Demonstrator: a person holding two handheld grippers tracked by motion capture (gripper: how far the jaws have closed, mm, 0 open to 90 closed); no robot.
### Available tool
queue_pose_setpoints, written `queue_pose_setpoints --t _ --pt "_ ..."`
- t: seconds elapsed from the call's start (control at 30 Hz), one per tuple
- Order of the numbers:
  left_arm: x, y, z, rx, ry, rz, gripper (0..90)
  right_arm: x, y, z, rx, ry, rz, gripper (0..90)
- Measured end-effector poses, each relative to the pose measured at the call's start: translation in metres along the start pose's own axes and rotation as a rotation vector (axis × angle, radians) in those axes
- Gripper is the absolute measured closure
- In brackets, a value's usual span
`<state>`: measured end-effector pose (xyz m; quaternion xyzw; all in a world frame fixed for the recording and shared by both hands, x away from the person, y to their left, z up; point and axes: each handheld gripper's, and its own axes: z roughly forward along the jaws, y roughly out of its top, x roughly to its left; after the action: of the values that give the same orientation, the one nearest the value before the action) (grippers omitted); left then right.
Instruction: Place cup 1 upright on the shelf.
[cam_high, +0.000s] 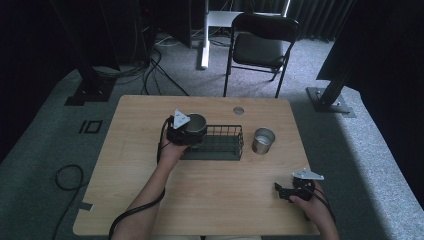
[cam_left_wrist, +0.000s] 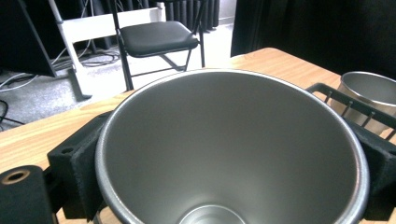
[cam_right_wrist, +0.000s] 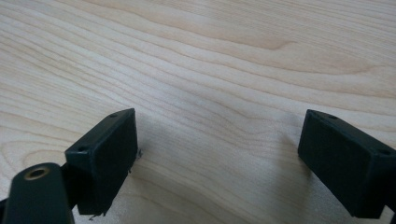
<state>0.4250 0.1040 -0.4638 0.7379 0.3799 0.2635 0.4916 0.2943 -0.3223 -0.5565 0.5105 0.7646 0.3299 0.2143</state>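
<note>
Gripping steel cup (cam_left_wrist: 233, 149), left gripper (cam_high: 186, 131), right gripper (cam_high: 286, 191) fingers spread

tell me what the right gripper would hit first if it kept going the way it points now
Most likely the bare table. The right gripper, jaws open and empty, looks down onto bare wood grain. In the high view it points left along the near edge, so it may skim the wood for a while before touching; depth is unclear.

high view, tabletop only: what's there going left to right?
Left gripper shut on a metal cup → black wire basket → second metal cup standing on the table → right gripper, jaws open, near the front right corner.
</note>
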Motion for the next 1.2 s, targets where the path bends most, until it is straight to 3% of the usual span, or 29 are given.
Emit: queue_pose_setpoints --t 0.37,0.57,0.6,0.77,1.2 --pt "-0.004 -0.007 -0.005 -0.026 0.013 0.02 7.9 0.0 0.0 0.0 0.0 0.0 0.0 11.6" --pt "-0.003 -0.006 -0.006 -0.01 0.02 0.006 7.1 0.0 0.0 0.0 0.0 0.0 0.0 11.6" --pt "-0.003 -0.006 -0.006 0.0 0.02 0.012 2.3 0.0 0.0 0.0 0.0 0.0 0.0 11.6" --pt "0.0 -0.008 -0.008 0.019 -0.001 0.008 0.2 0.0 0.0 0.0 0.0 0.0 0.0 11.6" --pt "0.005 -0.01 -0.022 0.011 -0.008 0.008 0.3 0.0 0.0 0.0 0.0 0.0 0.0 11.6"
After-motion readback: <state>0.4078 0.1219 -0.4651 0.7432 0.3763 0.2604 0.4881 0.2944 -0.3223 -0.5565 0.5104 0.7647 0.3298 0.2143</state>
